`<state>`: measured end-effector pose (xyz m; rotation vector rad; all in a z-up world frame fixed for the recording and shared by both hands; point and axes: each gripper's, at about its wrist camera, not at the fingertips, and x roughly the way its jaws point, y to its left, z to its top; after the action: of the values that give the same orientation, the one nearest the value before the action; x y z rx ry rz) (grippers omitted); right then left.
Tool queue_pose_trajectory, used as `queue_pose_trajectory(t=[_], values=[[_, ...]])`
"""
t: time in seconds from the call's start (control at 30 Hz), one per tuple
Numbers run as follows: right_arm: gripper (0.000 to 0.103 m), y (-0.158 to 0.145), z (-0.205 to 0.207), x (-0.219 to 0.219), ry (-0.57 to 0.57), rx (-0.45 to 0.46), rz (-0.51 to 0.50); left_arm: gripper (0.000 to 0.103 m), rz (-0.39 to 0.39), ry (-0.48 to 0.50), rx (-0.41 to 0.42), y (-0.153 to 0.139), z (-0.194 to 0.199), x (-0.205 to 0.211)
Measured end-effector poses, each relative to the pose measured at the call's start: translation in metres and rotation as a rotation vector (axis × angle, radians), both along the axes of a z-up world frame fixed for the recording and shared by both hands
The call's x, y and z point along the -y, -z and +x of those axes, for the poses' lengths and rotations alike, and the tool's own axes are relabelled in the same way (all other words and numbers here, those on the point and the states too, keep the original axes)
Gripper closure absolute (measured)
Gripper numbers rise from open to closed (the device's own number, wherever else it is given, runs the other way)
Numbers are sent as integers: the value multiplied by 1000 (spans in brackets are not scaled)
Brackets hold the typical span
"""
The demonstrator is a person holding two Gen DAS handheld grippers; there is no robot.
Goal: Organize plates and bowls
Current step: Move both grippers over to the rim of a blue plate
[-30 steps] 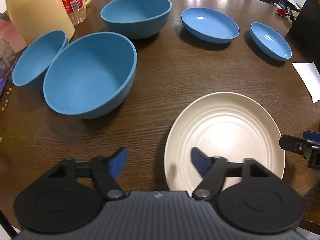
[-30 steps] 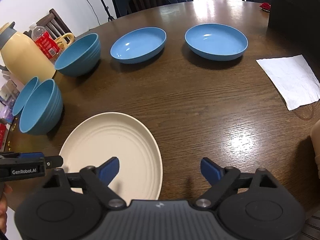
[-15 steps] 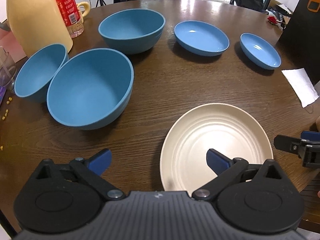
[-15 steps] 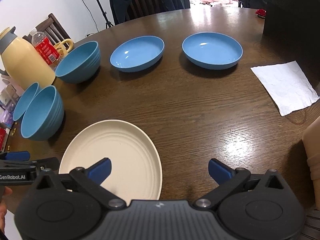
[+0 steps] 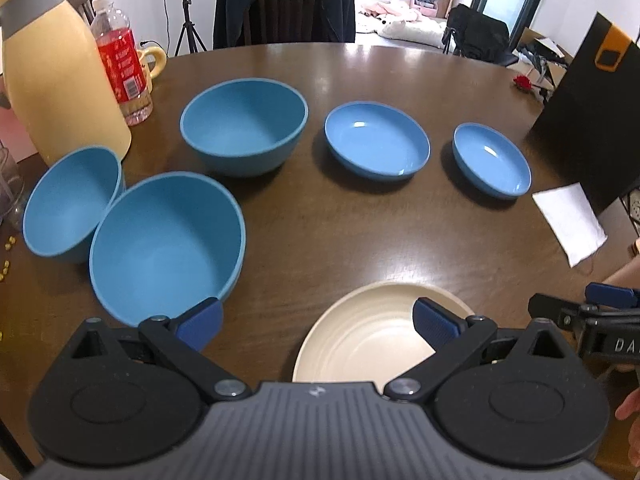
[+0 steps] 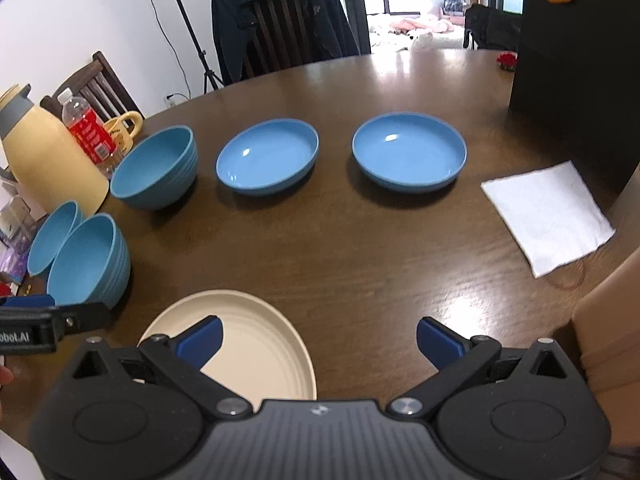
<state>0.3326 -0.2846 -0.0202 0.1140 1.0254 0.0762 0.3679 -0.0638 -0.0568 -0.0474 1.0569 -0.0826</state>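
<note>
Plates and bowls sit unstacked on the brown wooden surface (image 6: 360, 264); both jaws wide, empty. Next, grip the cream ribbed plate (image 6: 256, 344).

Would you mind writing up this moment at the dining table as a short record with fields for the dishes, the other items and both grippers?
surface: round brown wooden table
deep blue bowls: three, at the table's left; nearest bowl
shallow blue dishes: two, side by side at the back; left one, right one
cream plate: near edge, flat, nothing on it
other items: yellow jug, red-labelled bottle, white napkin
left gripper: open, holding nothing
right gripper: open, holding nothing
</note>
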Motion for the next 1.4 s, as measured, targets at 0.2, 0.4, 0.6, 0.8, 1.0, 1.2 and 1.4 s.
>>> queue_pose_trajectory(t=[0.2, 0.4, 0.6, 0.8, 1.0, 1.2, 1.4], values=[[0, -16, 26, 3, 8, 26, -10, 0, -6, -27, 18, -15, 25, 7], [0, -21, 56, 10, 44, 23, 0, 0, 29, -39, 14, -21, 63, 13], [0, -17, 87, 16, 81, 4, 27, 0, 53, -30, 14, -23, 97, 22], [4, -17, 119, 16, 60, 9, 30, 0, 66, -30, -14, -13, 126, 34], [15, -8, 151, 16, 41, -8, 28, 12, 79, -32, -56, 2, 151, 40], [28, 5, 176, 13, 19, -29, 46, 23, 60, -52, -104, 18, 174, 40], [43, 16, 199, 10, -5, -48, 66, 31, 45, -78, -148, 31, 194, 42]])
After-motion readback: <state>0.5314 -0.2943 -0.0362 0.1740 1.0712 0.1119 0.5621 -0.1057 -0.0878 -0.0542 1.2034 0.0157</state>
